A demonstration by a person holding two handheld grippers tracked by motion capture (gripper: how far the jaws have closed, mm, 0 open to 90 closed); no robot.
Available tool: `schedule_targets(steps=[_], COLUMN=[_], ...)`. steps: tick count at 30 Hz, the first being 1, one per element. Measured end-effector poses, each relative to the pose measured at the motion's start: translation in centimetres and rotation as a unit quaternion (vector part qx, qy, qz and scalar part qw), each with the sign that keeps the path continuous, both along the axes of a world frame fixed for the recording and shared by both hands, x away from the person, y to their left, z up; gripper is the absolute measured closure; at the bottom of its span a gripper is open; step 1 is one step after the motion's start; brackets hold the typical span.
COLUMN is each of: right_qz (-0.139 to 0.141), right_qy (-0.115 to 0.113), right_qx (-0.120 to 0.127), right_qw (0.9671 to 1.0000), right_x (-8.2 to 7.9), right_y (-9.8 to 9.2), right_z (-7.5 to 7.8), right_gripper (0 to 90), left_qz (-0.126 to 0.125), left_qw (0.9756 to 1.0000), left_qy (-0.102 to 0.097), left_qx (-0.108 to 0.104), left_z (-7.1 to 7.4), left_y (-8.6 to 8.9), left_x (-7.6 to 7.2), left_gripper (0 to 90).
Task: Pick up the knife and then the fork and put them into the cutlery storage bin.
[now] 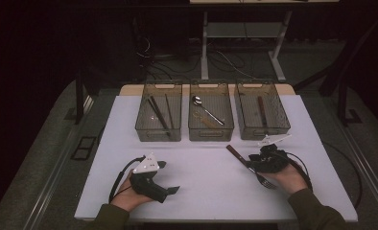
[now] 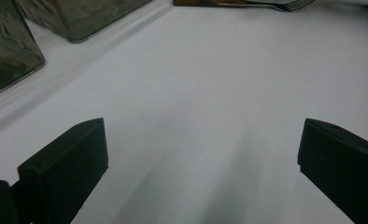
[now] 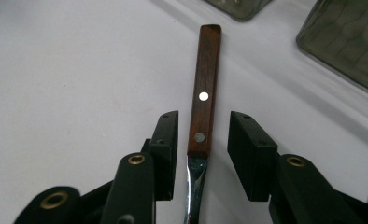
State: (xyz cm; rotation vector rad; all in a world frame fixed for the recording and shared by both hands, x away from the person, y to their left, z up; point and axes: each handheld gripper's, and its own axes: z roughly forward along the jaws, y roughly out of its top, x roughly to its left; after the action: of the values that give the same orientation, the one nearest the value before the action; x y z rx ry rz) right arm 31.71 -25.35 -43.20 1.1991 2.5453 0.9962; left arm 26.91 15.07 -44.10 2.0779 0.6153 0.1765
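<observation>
Black jaws of the right gripper (image 3: 203, 144) straddle a wooden-handled fork (image 3: 204, 93) lying on the white table (image 3: 70, 70) at frame centre, pads not yet touching it; its tines are cut off below. Left gripper (image 2: 203, 154) stands spread wide, empty.

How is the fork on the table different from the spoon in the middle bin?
The fork has a brown wooden handle with rivets; the spoon looks all shiny metal. The fork lies on the white table, between the jaws of the right tongs, which have not yet pinched it; the spoon lies inside the middle bin, away from both tongs. The fork ends in prongs; the spoon ends in a round bowl. Both lie flat and slanted.
</observation>
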Motion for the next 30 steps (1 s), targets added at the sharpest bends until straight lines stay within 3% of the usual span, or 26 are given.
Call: schedule_targets(steps=[11, 17, 25, 30], right_qz=[0.007, 0.011, 0.028, 0.038], right_qy=[0.011, 0.009, 0.041, 0.076], right_qx=[-0.027, -0.055, -0.099, -0.128], right_qw=[0.9996, 0.9984, 0.9938, 0.9881], right_x=[0.2, 0.3, 1.2, 2.2], right_y=[0.8, 1.4, 2.3, 3.1], right_z=[-0.7, -0.6, 0.1, 0.5], right_gripper=[71.5, 74.6, 74.7, 74.7], left_qz=[0.002, 0.000, -0.004, -0.004], left_qw=[1.0000, 1.0000, 1.0000, 1.0000], left_qy=[0.001, 0.000, -0.003, -0.002], left_qx=[0.000, 0.000, 0.002, 0.002], left_z=[0.0, 0.0, 0.0, 0.0], left_y=[0.0, 0.0, 0.0, -0.1], left_x=[0.0, 0.0, 0.1, 0.0], left_gripper=[0.9, 1.1, 1.1, 1.1])
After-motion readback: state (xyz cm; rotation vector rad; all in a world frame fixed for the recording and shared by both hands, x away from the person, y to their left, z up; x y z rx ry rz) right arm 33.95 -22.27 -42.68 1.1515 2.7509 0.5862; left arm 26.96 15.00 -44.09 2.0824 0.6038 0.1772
